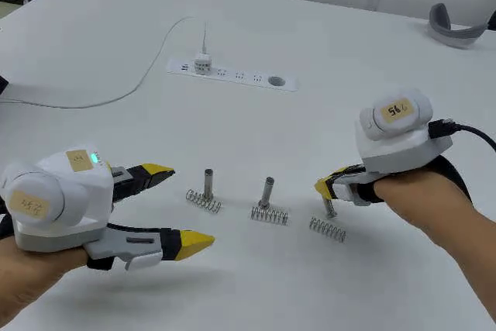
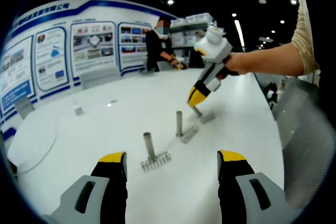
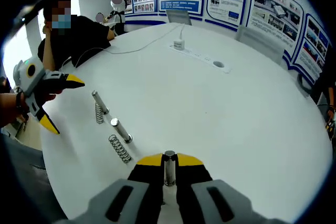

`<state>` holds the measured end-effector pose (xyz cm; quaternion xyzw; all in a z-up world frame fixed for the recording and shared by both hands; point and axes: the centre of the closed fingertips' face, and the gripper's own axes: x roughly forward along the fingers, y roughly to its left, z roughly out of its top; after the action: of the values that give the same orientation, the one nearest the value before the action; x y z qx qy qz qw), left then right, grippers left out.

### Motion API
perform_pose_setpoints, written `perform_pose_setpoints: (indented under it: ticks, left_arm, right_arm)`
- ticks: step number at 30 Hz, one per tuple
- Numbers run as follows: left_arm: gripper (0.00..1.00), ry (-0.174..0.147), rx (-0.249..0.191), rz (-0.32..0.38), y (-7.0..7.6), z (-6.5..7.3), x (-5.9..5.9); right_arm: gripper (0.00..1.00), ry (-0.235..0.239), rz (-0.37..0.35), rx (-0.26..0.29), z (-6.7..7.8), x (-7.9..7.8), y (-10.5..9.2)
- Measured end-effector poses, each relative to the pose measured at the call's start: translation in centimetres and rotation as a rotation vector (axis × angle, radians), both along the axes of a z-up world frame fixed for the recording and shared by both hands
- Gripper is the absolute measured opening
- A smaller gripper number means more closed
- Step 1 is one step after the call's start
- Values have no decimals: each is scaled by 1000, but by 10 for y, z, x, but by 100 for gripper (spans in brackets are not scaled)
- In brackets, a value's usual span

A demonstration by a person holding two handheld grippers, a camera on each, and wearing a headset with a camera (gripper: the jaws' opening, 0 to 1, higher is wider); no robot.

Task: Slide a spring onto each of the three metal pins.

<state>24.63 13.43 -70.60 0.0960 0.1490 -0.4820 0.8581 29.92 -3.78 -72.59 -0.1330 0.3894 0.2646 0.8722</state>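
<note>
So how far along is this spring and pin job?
Nothing is done yet: the left spring, middle spring and right spring lie flat on the table, none on a pin. In hand: the right claw is shut on the right pin, while the left claw hangs open. All three springs remain to be fitted.

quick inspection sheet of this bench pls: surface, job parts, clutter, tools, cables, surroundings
surface: white table, looks clean
job's things: three metal pins upright in a row, left pin, middle pin, right pin; a spring lies flat beside each, left spring, middle spring, right spring; none on a pin
clutter: power strip with white plug; grey curved band at the far edge
tools: left tool open, near left pin; right tool shut on right pin
cables: white cable from the plug; black cable on right tool
surroundings: poster wall; person at the far side
</note>
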Motion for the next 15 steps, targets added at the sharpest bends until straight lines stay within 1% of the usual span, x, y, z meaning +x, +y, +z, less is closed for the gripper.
perform_pose_setpoints:
  ticks: [1,2,4,9,12,15]
  left_arm:
    - [71,0,0,0,0,0,0]
    - [71,0,0,0,0,0,0]
    - [71,-1,1,0,0,1,0]
    - [71,-3,1,-3,-1,2,-2]
    - [71,-4,0,-4,-2,2,-2]
    - [71,-5,-2,-4,-2,3,-2]
  right_arm:
    - [9,-8,7,7,3,0,2]
    - [9,-2,-2,3,2,-1,0]
    - [9,-12,-2,8,4,-2,0]
    - [9,-17,-11,16,4,-5,-2]
    - [9,-28,-15,21,5,-6,-3]
    - [9,-28,-22,30,4,-7,-5]
